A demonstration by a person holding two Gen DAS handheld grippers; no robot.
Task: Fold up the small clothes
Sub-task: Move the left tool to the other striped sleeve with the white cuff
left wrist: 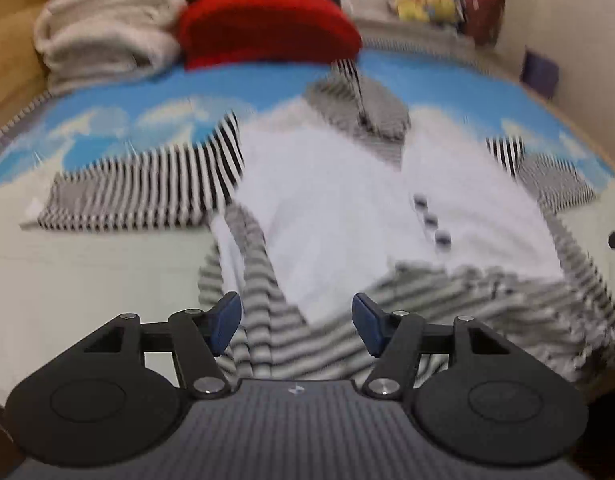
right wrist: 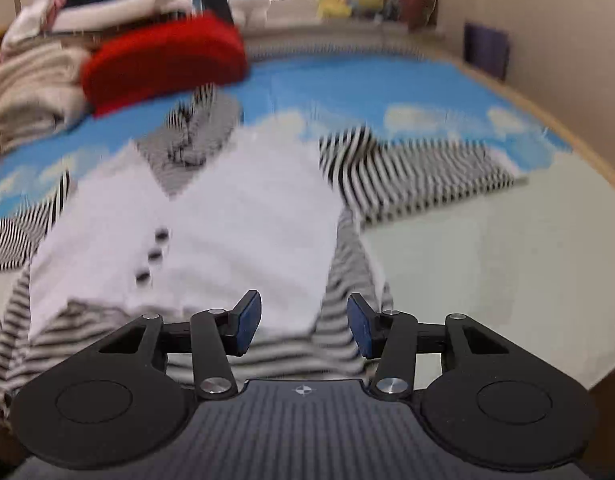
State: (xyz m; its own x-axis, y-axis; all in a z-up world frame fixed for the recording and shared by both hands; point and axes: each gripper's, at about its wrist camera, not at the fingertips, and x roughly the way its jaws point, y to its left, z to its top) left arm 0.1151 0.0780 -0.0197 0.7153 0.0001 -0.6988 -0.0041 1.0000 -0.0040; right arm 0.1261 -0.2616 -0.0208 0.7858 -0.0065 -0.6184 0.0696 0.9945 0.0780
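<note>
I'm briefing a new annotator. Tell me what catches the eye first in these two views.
The striped shirt with a white vest front lies spread flat in the middle of the sky-print bedsheet, sleeves out to both sides. Behind it at the far left sits a bright red folded garment beside a cream pile of clothes. Both the left tool and the right tool are open over the shirt's near hem.

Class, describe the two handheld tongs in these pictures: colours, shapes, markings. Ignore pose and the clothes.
Both the left tongs and the right tongs look alike: matte black linkage arms with silver pivot pins, two round black discs at the base, and a grey ribbed centre plate bearing a small white emblem. Each finger ends in a flat dark blue pad. No cables or sleeves show.
</note>
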